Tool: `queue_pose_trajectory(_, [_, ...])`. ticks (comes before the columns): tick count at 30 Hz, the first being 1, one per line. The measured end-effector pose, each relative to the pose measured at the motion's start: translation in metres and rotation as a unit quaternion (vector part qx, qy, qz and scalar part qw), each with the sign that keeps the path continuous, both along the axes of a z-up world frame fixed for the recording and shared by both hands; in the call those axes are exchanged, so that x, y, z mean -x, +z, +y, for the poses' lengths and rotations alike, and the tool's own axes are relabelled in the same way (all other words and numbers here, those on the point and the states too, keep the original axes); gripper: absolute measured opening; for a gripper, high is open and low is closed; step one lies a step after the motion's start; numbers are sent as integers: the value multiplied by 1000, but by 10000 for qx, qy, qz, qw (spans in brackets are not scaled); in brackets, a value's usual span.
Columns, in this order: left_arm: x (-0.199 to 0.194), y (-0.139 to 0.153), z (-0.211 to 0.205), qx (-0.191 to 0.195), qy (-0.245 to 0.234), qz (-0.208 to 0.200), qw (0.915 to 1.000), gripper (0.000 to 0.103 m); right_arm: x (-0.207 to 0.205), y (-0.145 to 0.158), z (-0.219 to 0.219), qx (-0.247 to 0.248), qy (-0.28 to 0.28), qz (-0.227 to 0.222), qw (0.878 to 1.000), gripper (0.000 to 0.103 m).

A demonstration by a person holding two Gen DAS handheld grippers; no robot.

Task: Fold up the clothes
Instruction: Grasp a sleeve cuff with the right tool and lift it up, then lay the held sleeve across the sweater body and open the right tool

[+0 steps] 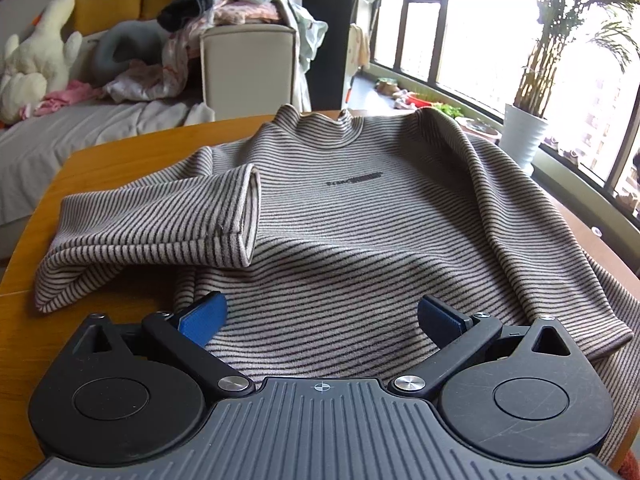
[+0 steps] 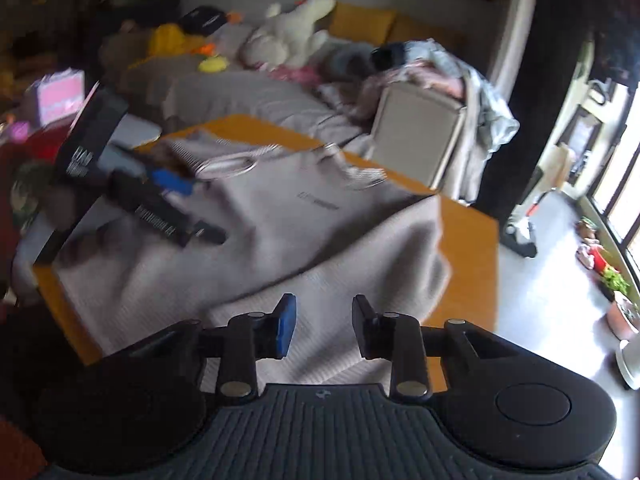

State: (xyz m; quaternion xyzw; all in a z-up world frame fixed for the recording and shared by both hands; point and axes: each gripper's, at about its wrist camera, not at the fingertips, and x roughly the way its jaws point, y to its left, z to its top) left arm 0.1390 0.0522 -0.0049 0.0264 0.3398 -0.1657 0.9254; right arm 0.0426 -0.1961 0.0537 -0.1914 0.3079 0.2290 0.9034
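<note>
Plainly, from the left wrist, the left gripper (image 1: 322,318) stands spread over the hem of the striped sweater (image 1: 360,216), which lies flat across the wooden tabletop (image 1: 104,160), one sleeve (image 1: 160,216) already folded inward near the left edge. From the right wrist, blurred, the right gripper (image 2: 324,326) is parted, pinching nothing, above the sweater's right side; it should take the other sleeve at its cuff and lay it square.

Grey-beige sweater (image 1: 360,216) with thin dark stripes, orange-brown table (image 1: 100,160), seemingly blue claw pads (image 1: 202,322).
</note>
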Motion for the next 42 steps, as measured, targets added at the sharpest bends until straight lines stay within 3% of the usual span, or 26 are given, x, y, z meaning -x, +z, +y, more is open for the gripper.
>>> queue_pose_trajectory(2, [0,0,0,-10,0,0,10000,103,5,-18,18,120,185,200,9996,37])
queue_pose_trajectory(3, [0,0,0,-16,0,0,10000,103,7,-24,25,238,243,238,9991,45])
queue_pose_trajectory(7, [0,0,-1,-21,0,1,10000,103,12,-39,40,806,369,23,9961,59])
queue_pose_trajectory(8, [0,-1,-1,-18,2,2,10000,103,9,-38,39,824,241,16,9963,50])
queue_pose_trajectory(9, [0,-1,-1,-15,4,2,10000,103,3,-37,36,803,58,61,9967,19])
queue_pose_trajectory(10, [0,0,-1,-16,5,2,10000,103,-4,-38,28,725,-203,127,9971,10])
queue_pose_trajectory(13, [0,0,-2,-25,3,4,10000,103,-29,-18,-14,160,-964,113,9951,10])
queue_pose_trajectory(15, [0,0,-2,-16,3,4,10000,103,-50,16,-60,-404,-1714,-159,9842,10])
queue_pose_trajectory(18, [0,0,-2,-1,3,5,10000,103,-79,73,-137,-1495,-2869,-690,9437,10])
queue_pose_trajectory(20, [0,1,-2,12,4,5,10000,103,-86,103,-169,-2174,-3217,-954,9166,10])
queue_pose_trajectory(21, [0,1,-1,25,5,5,10000,103,-89,113,-170,-2261,-3194,-1061,9141,10])
queue_pose_trajectory(23, [0,1,0,58,8,5,10000,103,-95,126,-154,-2202,-2932,-1210,9224,10])
queue_pose_trajectory(28, [0,1,3,119,9,8,9999,103,-125,136,-92,-2419,-2080,-1043,9420,10])
queue_pose_trajectory(33, [0,1,6,224,22,8,9997,103,-164,134,-32,-2607,-1507,-785,9503,10])
queue_pose_trajectory(42, [2,2,12,451,37,13,9990,103,-208,103,43,-2635,-992,-194,9593,10])
